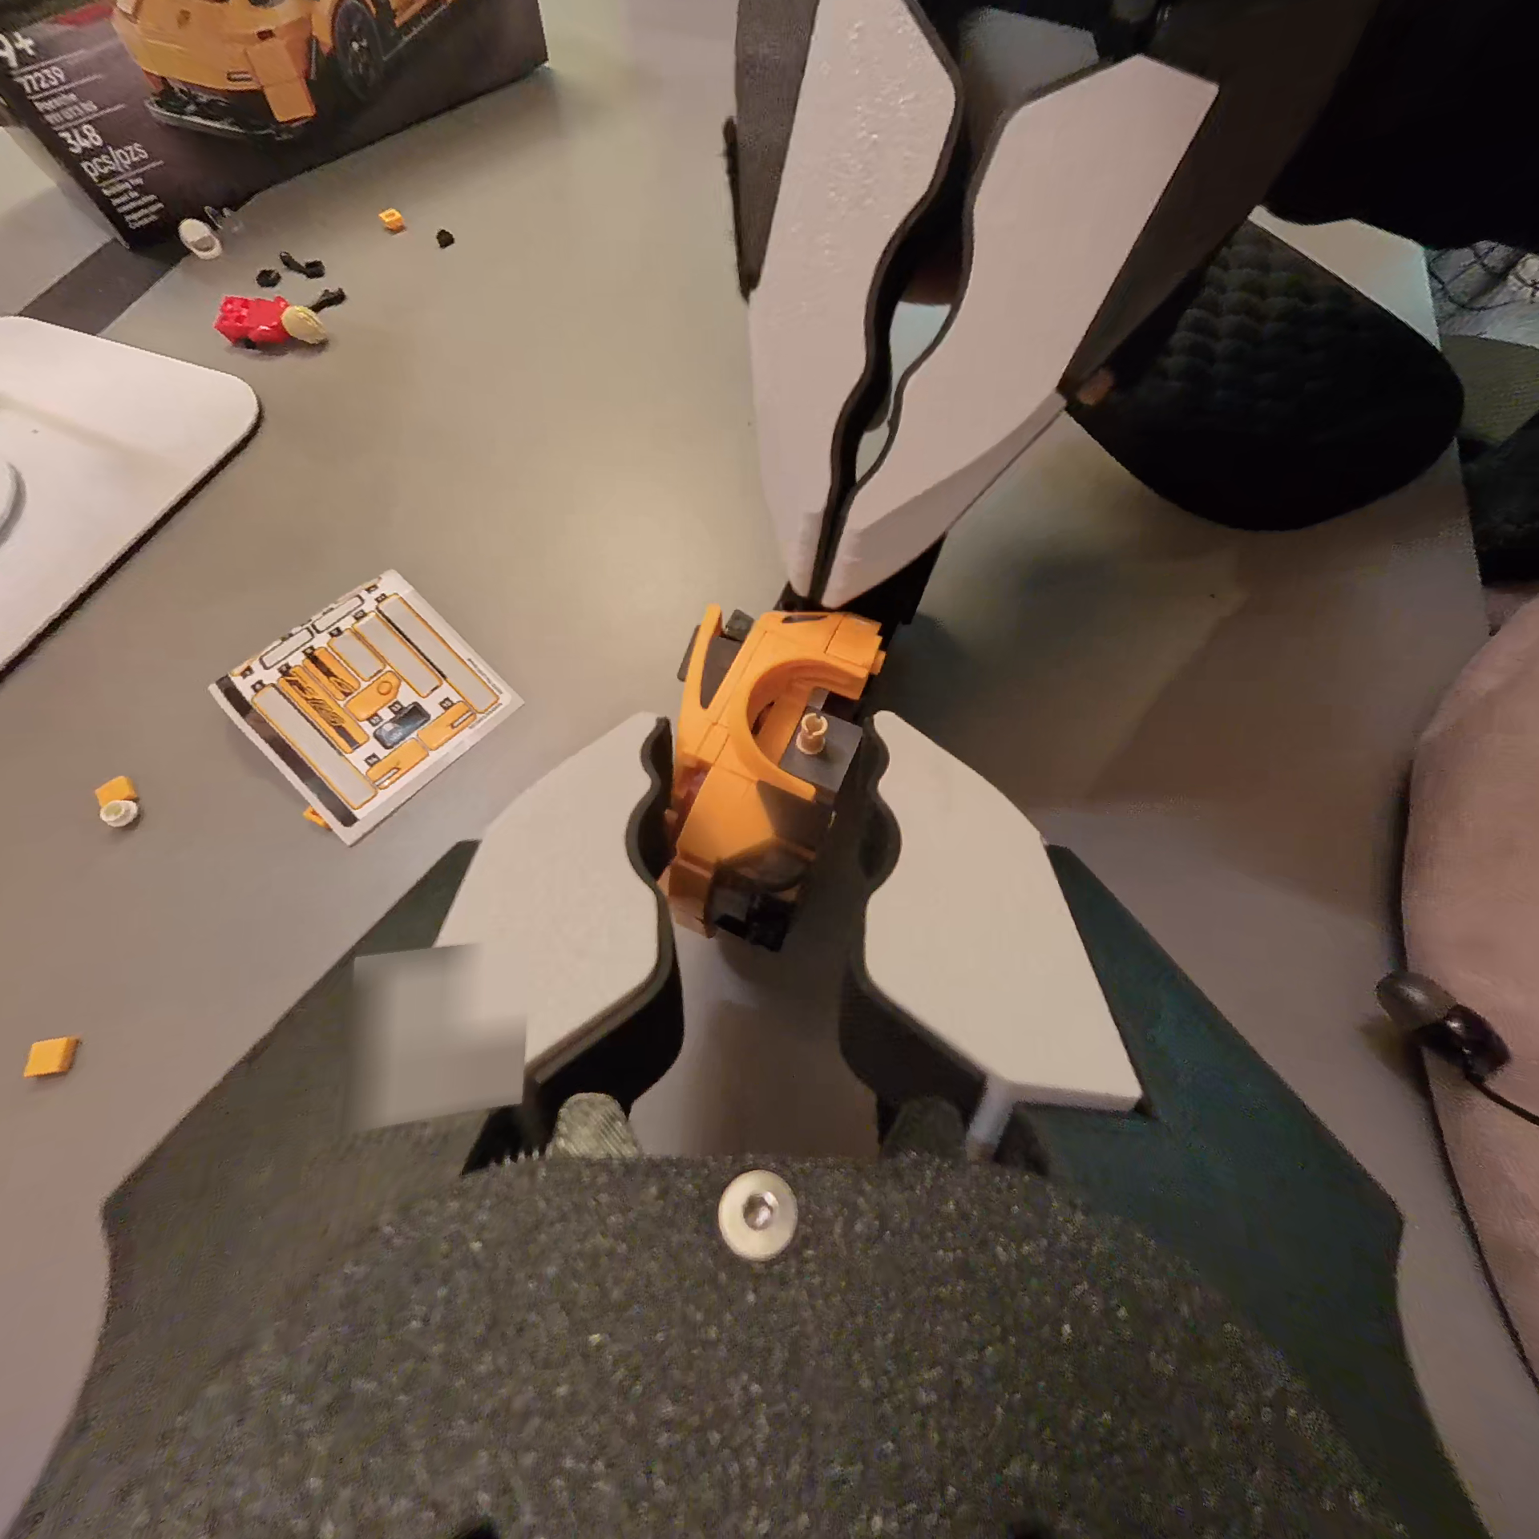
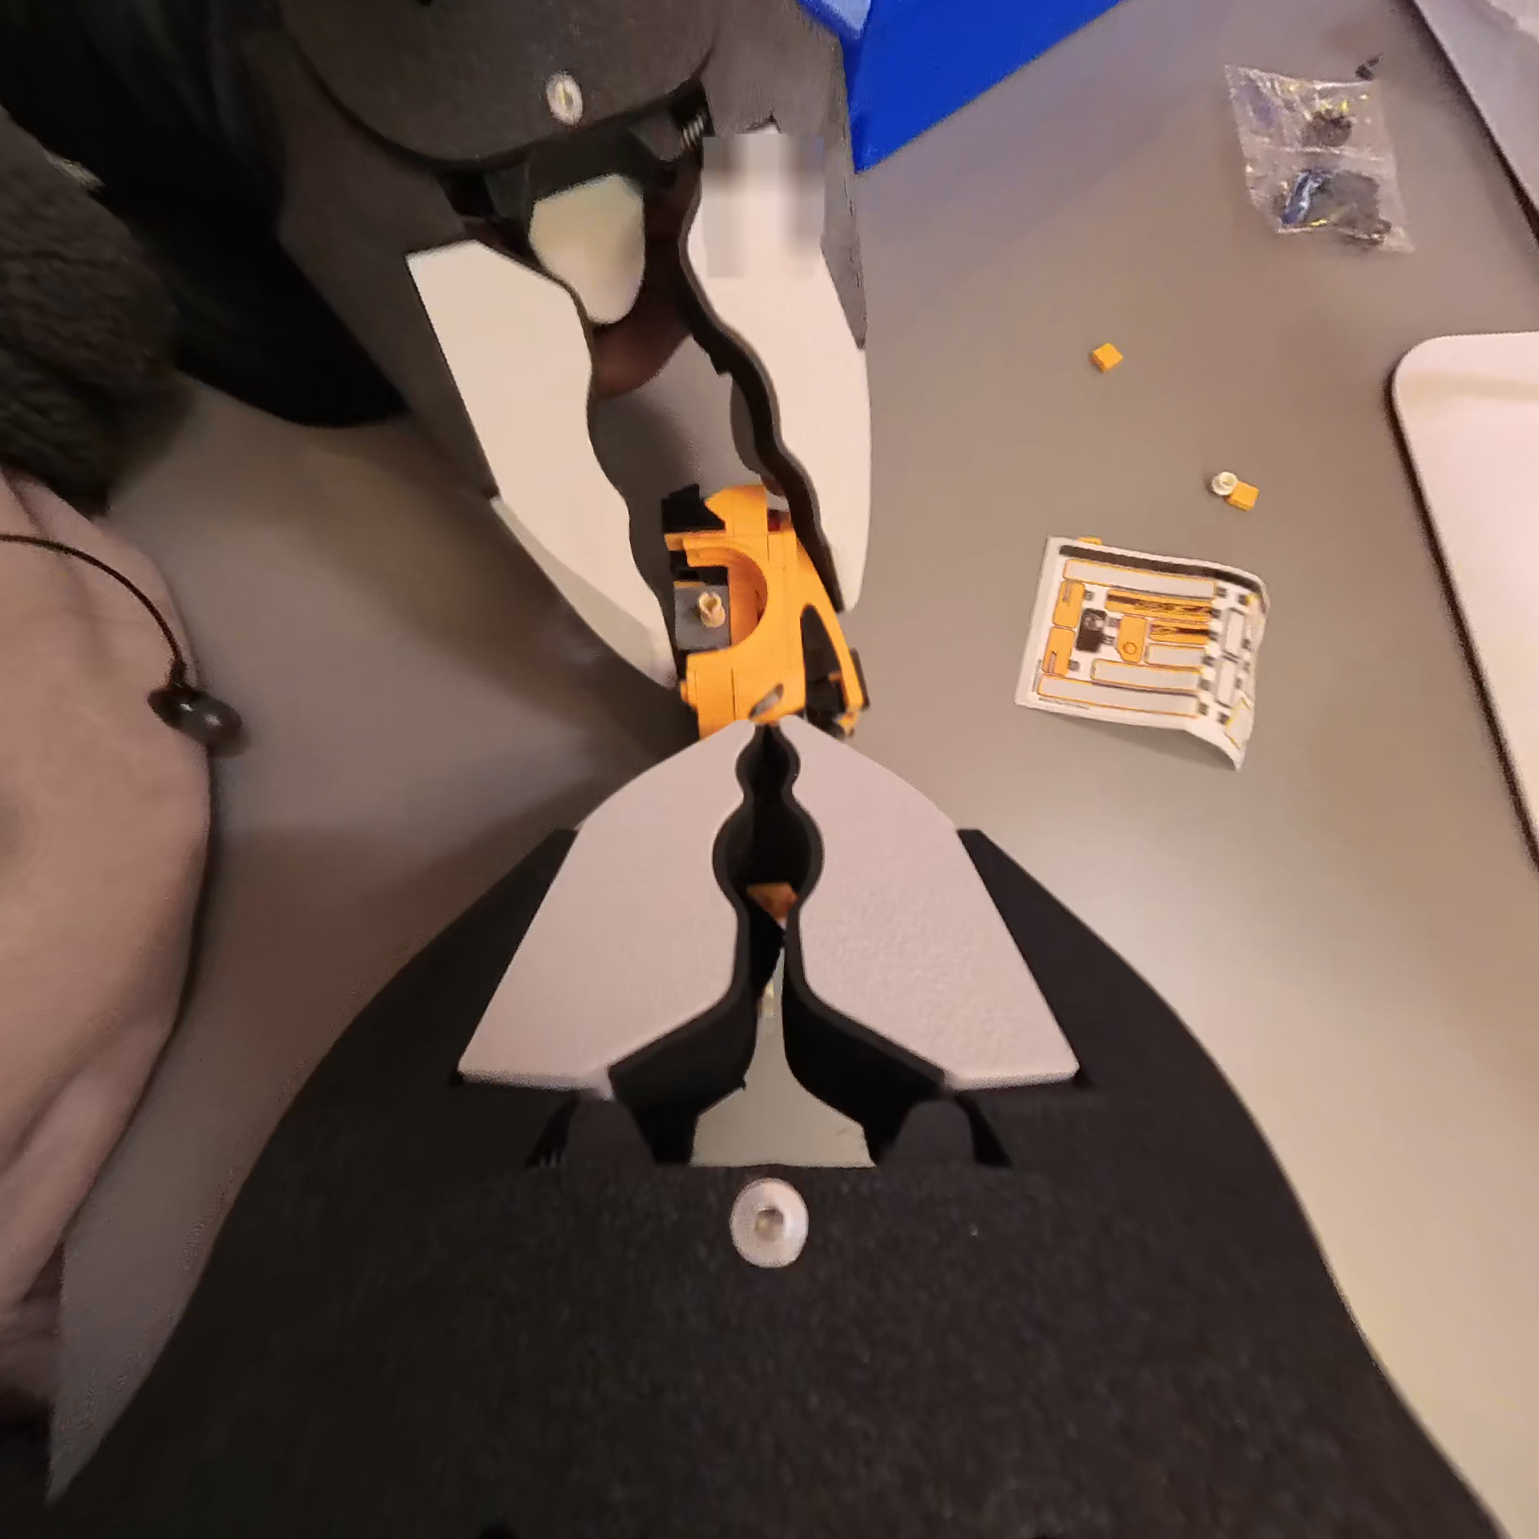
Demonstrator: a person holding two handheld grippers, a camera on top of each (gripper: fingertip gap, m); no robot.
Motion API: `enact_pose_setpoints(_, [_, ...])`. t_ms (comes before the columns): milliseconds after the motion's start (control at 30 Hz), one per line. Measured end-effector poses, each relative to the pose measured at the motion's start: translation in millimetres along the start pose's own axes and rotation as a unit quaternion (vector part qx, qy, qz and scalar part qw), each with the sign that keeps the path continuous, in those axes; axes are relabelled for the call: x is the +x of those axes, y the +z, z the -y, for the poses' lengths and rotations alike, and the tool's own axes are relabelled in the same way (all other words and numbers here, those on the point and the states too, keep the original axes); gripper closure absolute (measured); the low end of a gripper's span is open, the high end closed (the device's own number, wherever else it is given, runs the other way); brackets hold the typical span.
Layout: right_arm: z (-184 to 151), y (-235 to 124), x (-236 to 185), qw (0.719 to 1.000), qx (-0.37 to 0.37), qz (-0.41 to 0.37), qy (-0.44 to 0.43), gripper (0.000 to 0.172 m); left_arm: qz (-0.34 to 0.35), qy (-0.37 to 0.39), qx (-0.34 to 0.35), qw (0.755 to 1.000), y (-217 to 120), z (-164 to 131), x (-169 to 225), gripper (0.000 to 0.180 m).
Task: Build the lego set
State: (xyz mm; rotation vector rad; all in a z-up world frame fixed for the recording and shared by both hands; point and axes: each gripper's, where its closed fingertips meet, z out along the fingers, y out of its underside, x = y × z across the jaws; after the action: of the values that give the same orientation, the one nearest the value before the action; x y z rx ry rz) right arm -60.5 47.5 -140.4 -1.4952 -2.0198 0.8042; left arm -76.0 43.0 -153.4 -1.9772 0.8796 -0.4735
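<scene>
Left wrist view: the left tongs (image 1: 762,799) pinch an orange and black brick-built car section (image 1: 766,774), the black pads pressed to its two flanks. Its long axis runs along the fingers, away from the camera and leaning slightly right; the far end sticks out past the fingertips. A curved orange wheel arch faces up and to the right, with a tan pin (image 1: 812,737) standing on a grey block inside it. The right tongs (image 1: 820,595) come down from the top of the frame, pressed together, their tips touching the section's far end. On the grey surface (image 1: 541,433) to the left lie a sticker sheet (image 1: 362,704), a red brick piece (image 1: 254,321), small orange bricks (image 1: 52,1058) and a printed box (image 1: 250,100).

Right wrist view: the right tongs (image 2: 764,733) are closed, tips meeting at the near end of the car section (image 2: 749,633). A small orange piece (image 2: 770,899) shows in the hollow between the fingers; whether it is gripped there cannot be told. The section's long axis runs away from the camera toward the left tongs (image 2: 737,566), which clamp its sides. The sticker sheet (image 2: 1141,645) lies to the right, with a clear bag of parts (image 2: 1320,158) beyond it.
</scene>
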Motion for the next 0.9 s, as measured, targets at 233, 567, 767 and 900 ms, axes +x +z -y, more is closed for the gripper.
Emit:
enact_pose_setpoints(233, [3.8, -36.0, 63.4, 0.986, 0.116, -0.073, 0.091, 0.172, -0.032, -0.025, 0.051, 0.998, 1.7, 11.5, 3.1, 0.126])
enact_pose_setpoints(567, [-28.7, -26.3, 104.6, 0.96, 0.199, -0.077, 0.182, 0.172, -0.005, -0.236, 0.03, 0.971, -12.9, 25.2, -97.0, 0.123])
enact_pose_setpoints(767, [-26.4, -34.8, 99.4, 0.952, 0.231, -0.066, 0.191, 0.172, 0.022, -0.259, -0.103, 0.96, 38.1, -6.1, -138.6, 0.121])
enact_pose_setpoints(900, [-26.5, -33.3, 92.6, 0.953, 0.231, -0.055, 0.189, 0.172, 0.025, -0.256, -0.15, 0.955, 48.6, -15.8, -147.4, 0.124])
